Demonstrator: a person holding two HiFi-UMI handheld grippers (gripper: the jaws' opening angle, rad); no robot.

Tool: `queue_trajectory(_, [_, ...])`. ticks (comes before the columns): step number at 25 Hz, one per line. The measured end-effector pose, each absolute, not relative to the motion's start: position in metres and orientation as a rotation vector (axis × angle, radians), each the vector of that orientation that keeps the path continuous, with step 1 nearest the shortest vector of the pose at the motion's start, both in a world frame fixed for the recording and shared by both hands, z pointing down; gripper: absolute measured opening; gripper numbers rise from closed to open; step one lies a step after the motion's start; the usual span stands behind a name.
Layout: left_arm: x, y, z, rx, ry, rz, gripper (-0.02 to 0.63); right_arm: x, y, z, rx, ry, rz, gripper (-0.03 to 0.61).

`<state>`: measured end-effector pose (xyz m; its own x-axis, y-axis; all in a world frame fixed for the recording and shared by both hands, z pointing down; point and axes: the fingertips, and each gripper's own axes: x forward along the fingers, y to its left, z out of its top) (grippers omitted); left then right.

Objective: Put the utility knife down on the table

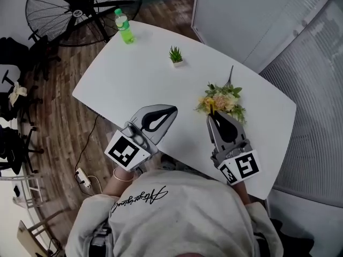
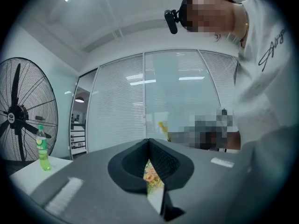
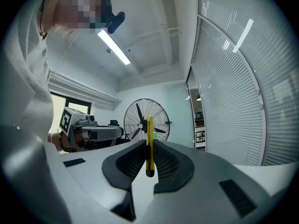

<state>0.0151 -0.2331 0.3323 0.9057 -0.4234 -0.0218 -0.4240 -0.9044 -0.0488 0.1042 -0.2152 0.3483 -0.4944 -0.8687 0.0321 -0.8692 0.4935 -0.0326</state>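
A slim yellow utility knife point(image 3: 150, 157) stands upright, edge-on, pinched between the dark pads of my right gripper point(image 3: 149, 143), and it sticks up past the jaw tips. In the head view the right gripper point(image 1: 214, 115) hovers level over the white table point(image 1: 134, 84), its tip by the flowers, where a bit of yellow knife point(image 1: 212, 110) shows. My left gripper point(image 1: 171, 111) hangs beside it to the left, above the table's near edge. In the left gripper view its jaws point(image 2: 148, 143) meet at the tip with nothing held between them.
A flower bunch point(image 1: 225, 99) lies just ahead of the right gripper. A small potted plant point(image 1: 176, 55) and a green bottle point(image 1: 124, 27) stand farther back on the table. A big floor fan point(image 1: 80, 9) stands beyond the far corner. Window blinds close the right side.
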Motion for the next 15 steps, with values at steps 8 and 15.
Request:
queue_trajectory(8, [0.008,-0.237,0.332,-3.006,0.705,0.018,0.001,0.096,-0.219,0.361,1.522,-2.686,0.087,0.048])
queue_trajectory(15, [0.004,-0.241,0.338,-3.001,0.732,-0.006,0.002,0.092,-0.225,0.379,1.486,-2.657,0.126,0.048])
